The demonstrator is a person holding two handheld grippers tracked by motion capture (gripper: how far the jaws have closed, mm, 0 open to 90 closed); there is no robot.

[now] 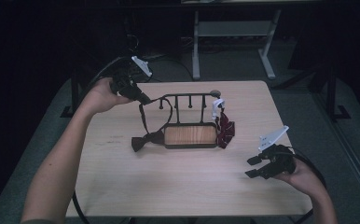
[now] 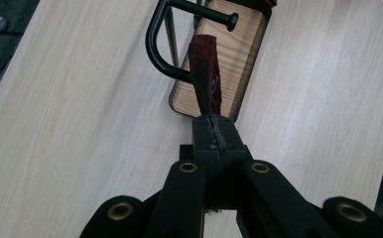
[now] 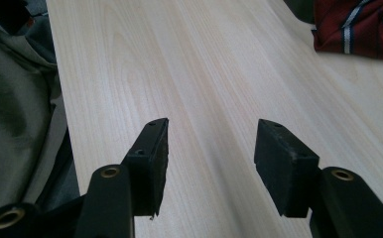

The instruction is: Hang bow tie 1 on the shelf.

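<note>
At the table's far left, the left gripper pinches a dark red strap beside the rack.
Next, likely looping it over a peg; the right gripper rests spread, empty.

Light wooden table standing on grey floor, striped red tie hanging crumpled at rack's right end, metal frame legs standing behind.

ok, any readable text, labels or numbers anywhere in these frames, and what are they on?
None readable.
Black metal hook rack with wooden base: no label visible.
Dark red bow tie strap in the left tool: plain.
Red striped fabric: stripes only, no lettering.
White tag on the rack: too small to read.
</note>
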